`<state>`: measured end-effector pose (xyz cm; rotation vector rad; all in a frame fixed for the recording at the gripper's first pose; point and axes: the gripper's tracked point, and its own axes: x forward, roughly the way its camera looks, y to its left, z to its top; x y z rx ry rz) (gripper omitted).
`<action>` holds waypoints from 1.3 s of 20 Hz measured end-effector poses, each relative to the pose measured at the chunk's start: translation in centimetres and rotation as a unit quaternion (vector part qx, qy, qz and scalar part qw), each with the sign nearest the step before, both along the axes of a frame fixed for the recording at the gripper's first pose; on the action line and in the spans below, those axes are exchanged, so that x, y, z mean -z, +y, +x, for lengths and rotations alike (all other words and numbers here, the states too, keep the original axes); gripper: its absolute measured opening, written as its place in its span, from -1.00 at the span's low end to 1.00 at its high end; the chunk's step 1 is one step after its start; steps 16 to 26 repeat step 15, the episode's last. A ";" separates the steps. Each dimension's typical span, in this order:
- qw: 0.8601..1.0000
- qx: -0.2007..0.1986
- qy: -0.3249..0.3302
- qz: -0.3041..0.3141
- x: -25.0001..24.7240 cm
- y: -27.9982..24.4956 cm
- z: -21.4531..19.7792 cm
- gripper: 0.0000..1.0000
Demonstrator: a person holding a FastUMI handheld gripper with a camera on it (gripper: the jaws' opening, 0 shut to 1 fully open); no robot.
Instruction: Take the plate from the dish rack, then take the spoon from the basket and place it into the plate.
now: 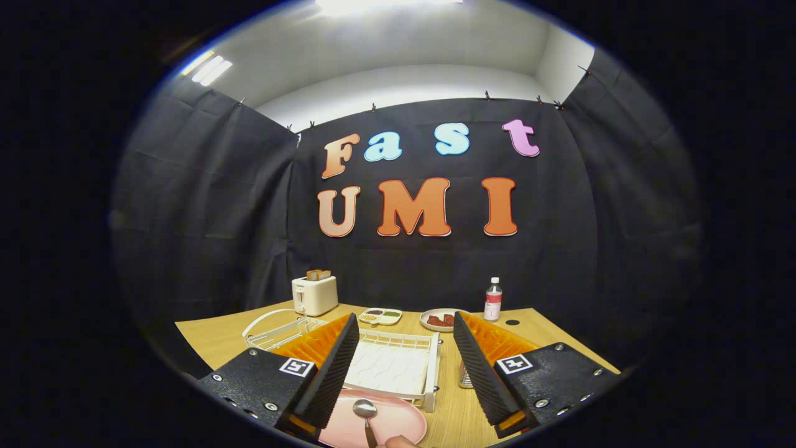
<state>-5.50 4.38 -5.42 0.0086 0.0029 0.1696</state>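
While the gripper hangs above the table, its fingers stand wide apart with nothing between them.

Fingers: two, at lower centre of the frame, one left and one right; jaws open, pressing on nothing.
Plate: one, pink, flat on the table at the bottom centre, between the two fingers and nearer than the rack.
Spoon: one, metal, lying in the plate, bowl pointing away, handle running towards the bottom edge.
Fingertip: one, a person's, at the very bottom edge just right of the spoon handle; whether it touches the handle I cannot tell.
Dish rack: one, white, just beyond the plate, between the fingers.
Basket: one, white wire with a hoop handle, lower left, beside the rack.
Toaster: one, white, left of centre against the wall, something brown in its slot.
Divided dish: one, small, centre back of the table.
Round plate: one, holding dark red food, right of the divided dish.
Bottle: one, clear with a red label, upright, right of centre.
Metal item: one, partly hidden behind the right finger; kind unclear.
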 end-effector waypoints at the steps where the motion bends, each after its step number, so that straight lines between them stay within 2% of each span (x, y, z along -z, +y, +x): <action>1: 1.000 0.001 -0.005 -0.004 -0.5 0.2 0.0 0.82; 6: 1.000 0.015 -0.015 0.018 -3.2 -0.2 0.5 0.83; 10: 0.999 0.014 -0.010 0.039 -3.0 0.3 -0.2 0.83; 26: 0.999 0.018 -0.015 0.038 -2.7 1.3 -0.2 0.83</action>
